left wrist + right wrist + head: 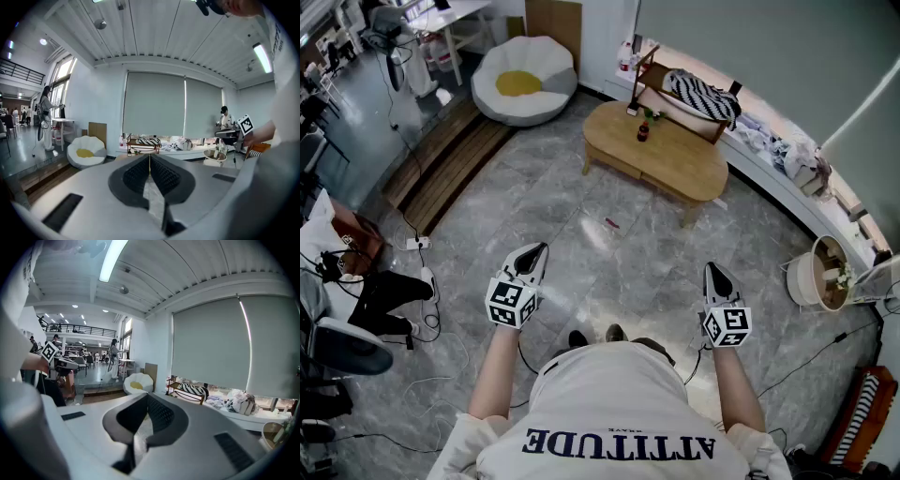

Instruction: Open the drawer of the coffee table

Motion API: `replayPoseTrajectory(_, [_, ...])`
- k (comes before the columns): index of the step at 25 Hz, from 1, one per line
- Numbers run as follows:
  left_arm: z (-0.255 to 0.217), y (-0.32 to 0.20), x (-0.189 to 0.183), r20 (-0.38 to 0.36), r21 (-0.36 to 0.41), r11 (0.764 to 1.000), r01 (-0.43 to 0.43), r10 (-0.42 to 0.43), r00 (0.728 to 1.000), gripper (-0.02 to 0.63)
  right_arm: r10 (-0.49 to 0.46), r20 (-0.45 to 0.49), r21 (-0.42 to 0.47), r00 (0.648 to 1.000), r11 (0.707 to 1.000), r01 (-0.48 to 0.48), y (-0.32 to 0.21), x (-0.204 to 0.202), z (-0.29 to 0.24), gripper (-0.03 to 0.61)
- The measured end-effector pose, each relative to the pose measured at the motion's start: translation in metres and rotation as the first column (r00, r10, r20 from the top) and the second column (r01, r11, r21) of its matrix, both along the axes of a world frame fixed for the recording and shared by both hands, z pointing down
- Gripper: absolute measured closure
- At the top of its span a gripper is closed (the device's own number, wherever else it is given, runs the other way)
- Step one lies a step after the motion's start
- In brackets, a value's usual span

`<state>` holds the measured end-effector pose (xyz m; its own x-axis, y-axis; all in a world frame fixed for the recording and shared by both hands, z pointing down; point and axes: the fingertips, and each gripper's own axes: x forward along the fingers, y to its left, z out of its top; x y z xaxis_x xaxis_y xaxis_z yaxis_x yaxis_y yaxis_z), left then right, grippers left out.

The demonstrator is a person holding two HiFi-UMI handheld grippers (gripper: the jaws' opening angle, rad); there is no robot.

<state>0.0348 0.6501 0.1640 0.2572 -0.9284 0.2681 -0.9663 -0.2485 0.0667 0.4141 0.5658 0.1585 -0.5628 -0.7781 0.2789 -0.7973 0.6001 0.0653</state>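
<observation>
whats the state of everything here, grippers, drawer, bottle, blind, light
left gripper: shut, empty
right gripper: shut, empty
drawer: looks closed
bottle: upright on the coffee table
blind: pulled down
ceiling light: on

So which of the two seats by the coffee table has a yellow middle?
The white egg-shaped beanbag, left of the coffee table in the head view; the wooden chair behind the table holds a black-and-white striped cushion instead.

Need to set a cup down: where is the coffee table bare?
The coffee table is bare from the dark bottle to its right end and along the near edge. Crowded only at its far left corner; the sill behind is cluttered.
</observation>
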Motion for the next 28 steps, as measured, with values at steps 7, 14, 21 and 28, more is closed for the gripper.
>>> replayPoseTrajectory(7, [0.001,-0.001,0.002,-0.001,-0.002,1.000,-0.002,0.002,1.000,0.592,-0.008,-0.002,0.000,1.000,1.000,0.008,-0.001,-0.002,-0.001,0.560])
replayPoseTrajectory(14, [0.004,0.002,0.000,-0.006,-0.003,1.000,-0.003,0.003,1.000,0.592,-0.009,-0.003,0.001,1.000,1.000,0.009,0.002,-0.006,-0.001,0.560])
replayPoseTrajectory(21, [0.007,0.006,-0.003,-0.011,-0.015,1.000,-0.008,0.008,1.000,0.592,-0.005,0.008,-0.010,1.000,1.000,0.005,0.005,-0.011,-0.002,0.560])
replayPoseTrajectory(28, [0.011,0.008,-0.016,-0.013,-0.020,1.000,-0.016,0.016,1.000,0.592,-0.002,0.006,-0.011,1.000,1.000,0.002,0.009,-0.025,-0.001,0.558])
